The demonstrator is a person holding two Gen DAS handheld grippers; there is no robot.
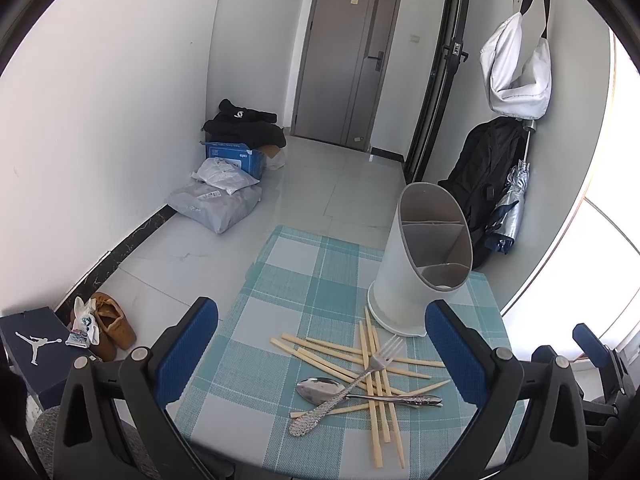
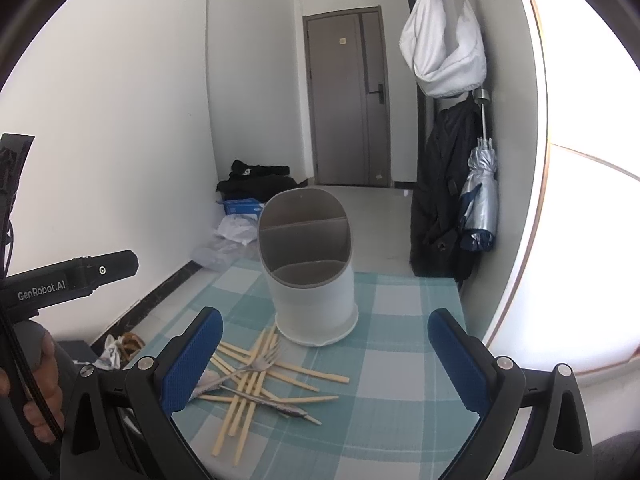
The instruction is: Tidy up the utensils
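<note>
Bamboo chopsticks [image 1: 376, 364] lie criss-crossed in a loose heap on the teal checked cloth [image 1: 288, 280] that covers my desk, and on top of them rest a metal fork [image 1: 360, 376] and a metal spoon [image 1: 332, 390], the fork's tines pointing toward the holder and its handle crossing over the spoon. Just behind the heap stands the white utensil holder [image 1: 416, 264], upright with a slanted mouth and grey dividers that split it into compartments; I can see nothing inside them. My left gripper [image 1: 320, 360] hangs over the near edge of the desk with its blue pads spread wide, the heap showing between them, and it holds nothing. My right gripper [image 2: 324, 364] is likewise spread and empty, with the holder straight ahead and the heap down by its left pad [image 2: 192, 360], which hides the spoon's bowl in that view. At the left of the right wrist view I see the body of the other gripper and a hand [image 2: 40, 392] on its handle. Off the desk, the floor to the left carries grey parcels [image 1: 216, 204], a blue box [image 1: 236, 158] and dark clothing [image 1: 244, 124]; brown shoes [image 1: 112, 324] and a shoebox [image 1: 36, 348] sit nearer me. On the right wall hang a white bag [image 1: 516, 68], a black coat [image 1: 484, 176] and a folded umbrella [image 1: 512, 204], close beside the desk's far corner. A grey door [image 1: 344, 60] closes the far end of the room.
</note>
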